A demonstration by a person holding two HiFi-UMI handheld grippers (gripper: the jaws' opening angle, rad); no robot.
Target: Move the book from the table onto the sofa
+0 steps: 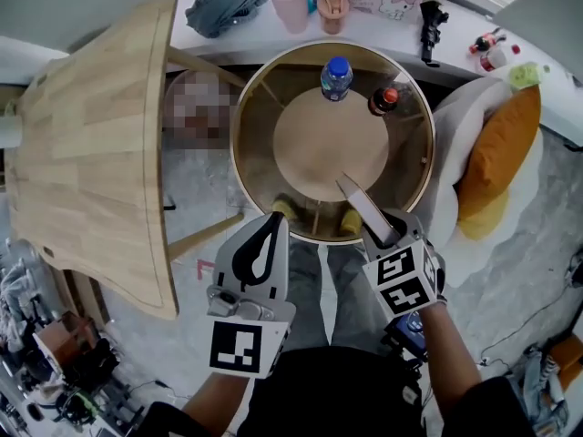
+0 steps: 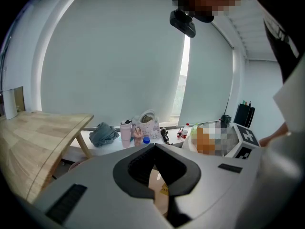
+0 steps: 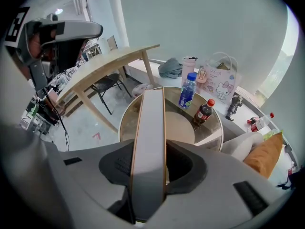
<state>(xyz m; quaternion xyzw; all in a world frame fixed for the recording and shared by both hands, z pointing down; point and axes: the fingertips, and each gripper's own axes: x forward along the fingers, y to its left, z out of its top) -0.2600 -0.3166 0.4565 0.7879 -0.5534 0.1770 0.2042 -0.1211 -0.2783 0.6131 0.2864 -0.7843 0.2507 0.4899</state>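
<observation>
A thin grey book (image 1: 363, 204) is held edge-on in my right gripper (image 1: 383, 232), above the near rim of the round glass table (image 1: 239, 153). In the right gripper view the book (image 3: 150, 137) runs straight up between the pads, and that gripper (image 3: 149, 165) is shut on it. My left gripper (image 1: 270, 230) hovers at the table's near edge, left of the book. Its jaws meet at the tips with nothing in them (image 2: 155, 149). The pale sofa (image 1: 453, 126) with an orange cushion (image 1: 499, 148) stands right of the table.
A blue-capped water bottle (image 1: 336, 77) and a cola bottle (image 1: 384, 100) stand on the table's far side. A tilted wooden tabletop (image 1: 91, 144) fills the left. Behind, a ledge carries a pink cup (image 1: 291, 5), a grey cloth (image 1: 223, 0) and small items.
</observation>
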